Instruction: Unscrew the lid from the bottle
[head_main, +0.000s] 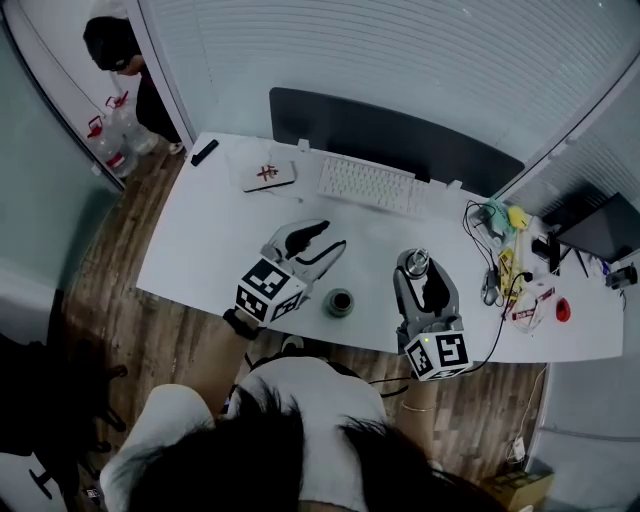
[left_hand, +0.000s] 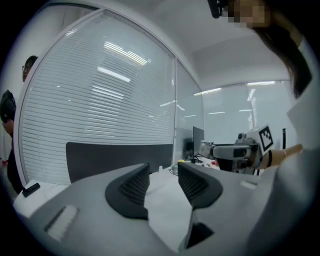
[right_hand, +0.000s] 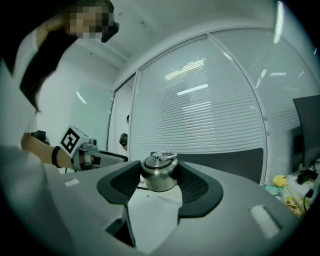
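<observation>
Between the right gripper's (right_hand: 159, 176) two dark ribbed pads (right_hand: 192, 186), a short, rounded bottle of brushed steel (right_hand: 160, 179) is standing upright. Both pads are pressing against its flanks, so this gripper is clamping it. The bottle is showing a bulging silvery body, a narrower shoulder and a flat steel cap (right_hand: 159, 159) with a thin wire ring lying on top; the cap is sitting on the body. Its rounded underside is showing against the white desk (right_hand: 150, 215), though whether it is touching the desk cannot be told. From the head view the bottle (head_main: 416, 262) is appearing as a small shiny disc at the tip of the right gripper (head_main: 421, 272), toward the near edge of the desk (head_main: 200, 250).

At 9 o'clock from the bottle, well apart, the left gripper (head_main: 331, 238) is hanging over the desk. The left gripper view is showing its jaws standing apart with only bare desk between them, so the left gripper (left_hand: 164, 180) is gripping nothing. Between the two grippers, at roughly 8 o'clock from the bottle, a small dark round piece (head_main: 340, 302) is lying on the desk; what it is cannot be made out. At 12 o'clock from that piece a white keyboard (head_main: 368, 185) is lying, with a dark flat screen (head_main: 395, 140) just beyond it.
</observation>
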